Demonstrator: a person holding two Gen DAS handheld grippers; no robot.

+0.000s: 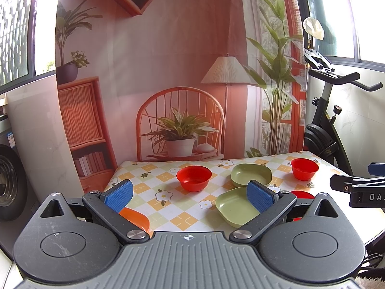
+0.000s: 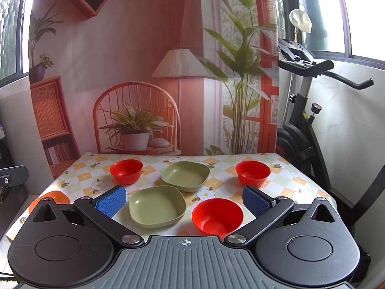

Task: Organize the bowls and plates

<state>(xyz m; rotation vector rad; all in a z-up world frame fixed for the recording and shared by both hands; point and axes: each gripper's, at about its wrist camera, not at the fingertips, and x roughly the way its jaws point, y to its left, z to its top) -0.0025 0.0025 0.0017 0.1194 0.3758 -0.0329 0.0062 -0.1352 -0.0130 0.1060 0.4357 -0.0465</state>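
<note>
On checked cloth (image 2: 298, 183) — nearest green plate (image 2: 157, 206) sits corner-forward, mouth up.

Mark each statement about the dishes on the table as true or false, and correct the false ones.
1. Three red bowls stand on the table. True.
2. The two green plates are stacked. False: they sit side by side, unstacked.
3. The right hand-held gripper holds a bowl. False: it is open and empty.
4. An orange plate lies near the table's left edge. True.
5. The left hand-held gripper is open. True.
</note>
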